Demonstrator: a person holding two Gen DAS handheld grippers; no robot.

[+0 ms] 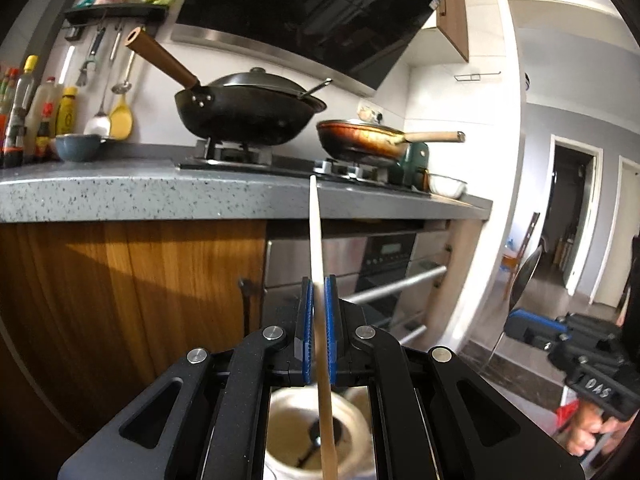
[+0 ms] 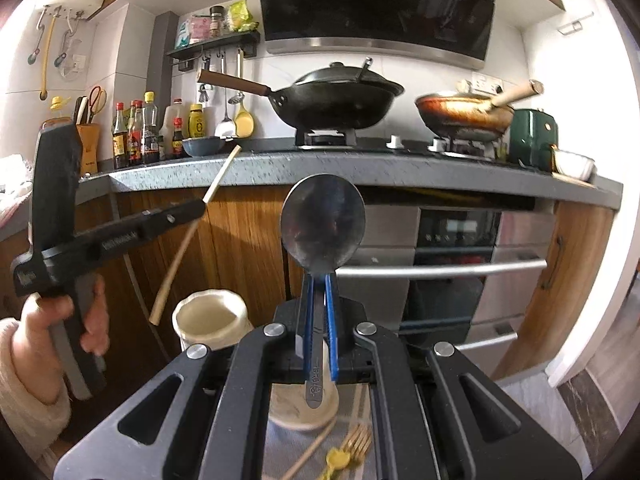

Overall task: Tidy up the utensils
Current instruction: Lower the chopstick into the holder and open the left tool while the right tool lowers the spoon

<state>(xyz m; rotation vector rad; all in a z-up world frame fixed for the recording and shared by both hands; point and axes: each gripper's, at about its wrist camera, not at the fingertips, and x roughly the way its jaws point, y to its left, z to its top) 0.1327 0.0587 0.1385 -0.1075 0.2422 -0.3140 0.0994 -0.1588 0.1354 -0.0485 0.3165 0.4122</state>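
A: Start with what is closest. What are the hands carrying?

B: The left gripper (image 1: 319, 308) pinches a single chopstick (image 1: 316, 240) between its blue pads, the stick standing nearly upright with its lower end hanging over the cream holder (image 1: 280, 420). The right gripper (image 2: 319, 304) is clamped on the handle of a steel spoon (image 2: 322, 224), bowl upward.

A: And beneath them?

B: In the right wrist view a second cream jar (image 2: 210, 316) stands just beside the holder, and a gold fork (image 2: 358, 440) lies with another chopstick (image 2: 308, 452) on a striped cloth (image 2: 352, 400). They are not yet sorted.

A: What could go wrong?

B: The chopstick is gripped near its middle by narrow pads, so I judge it could pivot and miss the holder's mouth. A dark utensil already sits inside, which could deflect it. The spoon is top-heavy as held; a loose grip might let it swing.

A: Farther off?

B: The grey countertop (image 1: 120, 192), with a black wok (image 1: 248, 112) and a copper pan (image 1: 360, 140), well apart from both hands.
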